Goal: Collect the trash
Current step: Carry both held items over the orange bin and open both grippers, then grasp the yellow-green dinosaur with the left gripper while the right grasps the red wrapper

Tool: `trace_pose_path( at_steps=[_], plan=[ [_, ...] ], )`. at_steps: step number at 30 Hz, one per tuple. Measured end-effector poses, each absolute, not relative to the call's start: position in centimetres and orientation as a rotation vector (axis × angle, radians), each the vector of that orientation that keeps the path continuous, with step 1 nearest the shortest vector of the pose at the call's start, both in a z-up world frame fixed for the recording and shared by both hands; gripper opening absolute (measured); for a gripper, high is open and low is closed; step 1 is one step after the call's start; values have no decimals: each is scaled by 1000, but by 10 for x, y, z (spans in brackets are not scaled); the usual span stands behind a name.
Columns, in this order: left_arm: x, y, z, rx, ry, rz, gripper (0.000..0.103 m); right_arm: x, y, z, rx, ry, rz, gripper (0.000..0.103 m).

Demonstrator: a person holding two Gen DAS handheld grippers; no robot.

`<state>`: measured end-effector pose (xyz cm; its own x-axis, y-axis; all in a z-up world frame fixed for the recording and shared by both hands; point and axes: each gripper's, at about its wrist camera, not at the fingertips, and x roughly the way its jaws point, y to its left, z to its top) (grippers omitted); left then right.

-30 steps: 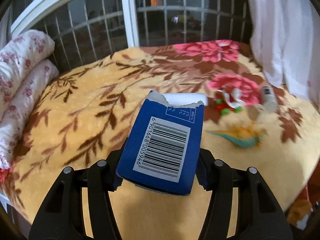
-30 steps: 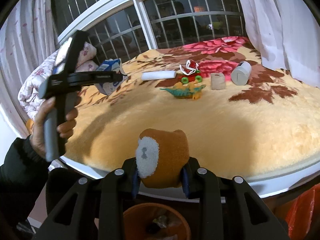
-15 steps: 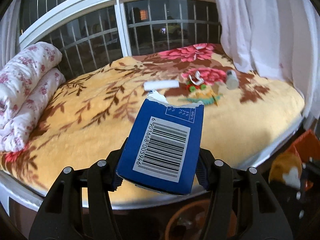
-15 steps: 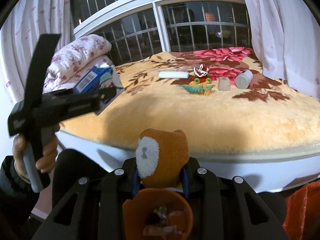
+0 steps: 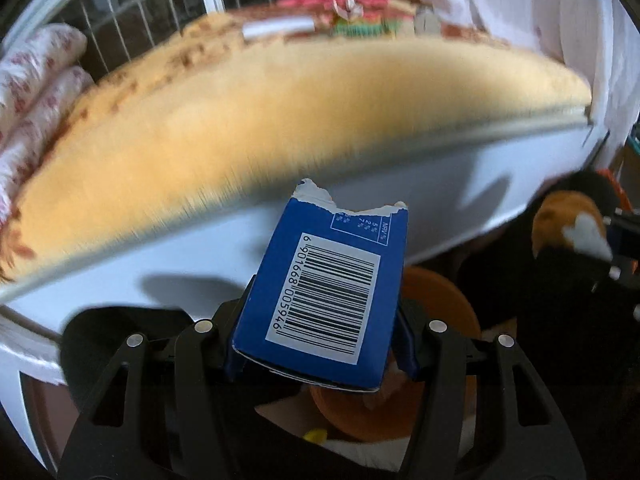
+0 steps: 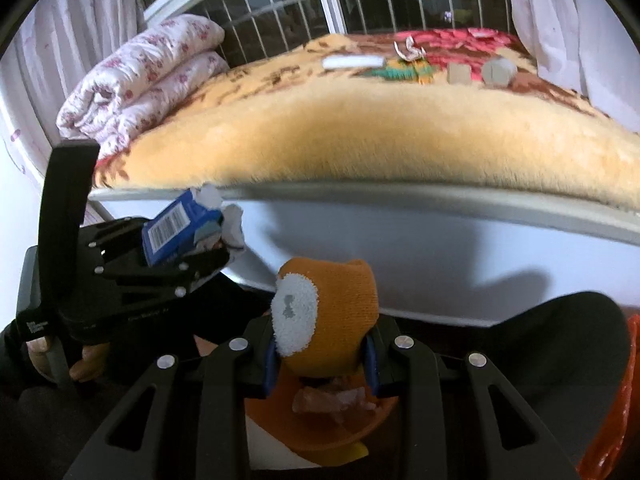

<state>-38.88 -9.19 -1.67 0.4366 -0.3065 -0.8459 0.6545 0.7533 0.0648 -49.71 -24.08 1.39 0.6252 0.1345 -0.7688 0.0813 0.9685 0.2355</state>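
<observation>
Presently, left gripper (image 5: 320, 344) clamps the torn blue carton (image 5: 326, 296), right gripper (image 6: 320, 360) the orange sock (image 6: 326, 316), above the orange bin (image 6: 320, 424); off-centre release risks missing.

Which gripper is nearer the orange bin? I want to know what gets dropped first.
Right, narrowly. The right gripper hangs directly over the bin with its sock; the left gripper, holding the box, is at its edge.

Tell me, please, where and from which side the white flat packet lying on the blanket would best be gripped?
The white packet lies flat and long on the blanket, apart from the toys. Probably best to come from above and pinch across its narrow width near the middle; blur hides finer detail.
</observation>
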Motion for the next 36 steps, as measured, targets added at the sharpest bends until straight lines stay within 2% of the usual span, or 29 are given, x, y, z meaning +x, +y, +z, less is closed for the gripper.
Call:
trace_pose_path(
  at_steps=[7, 22, 24, 25, 27, 36],
  plan=[
    [-380, -95, -69, 447, 1117, -621, 56, -485, -244, -31, 334, 1031, 63, 32],
    [-366, -106, -126, 488, 1326, -629, 56, -465, -252, -92, 429, 1215, 89, 32],
    [-366, -107, -130, 498, 1338, -627, 57, -461, -252, -94, 427, 1228, 93, 38],
    [-367, -108, -133, 513, 1351, -623, 60, -460, -251, -96, 425, 1239, 93, 47],
    [-364, -106, -140, 548, 1369, -601, 73, -460, -251, -94, 425, 1242, 83, 58],
    [-365, -105, -137, 540, 1360, -594, 78, -466, -257, -86, 436, 1218, 52, 58]
  ],
)
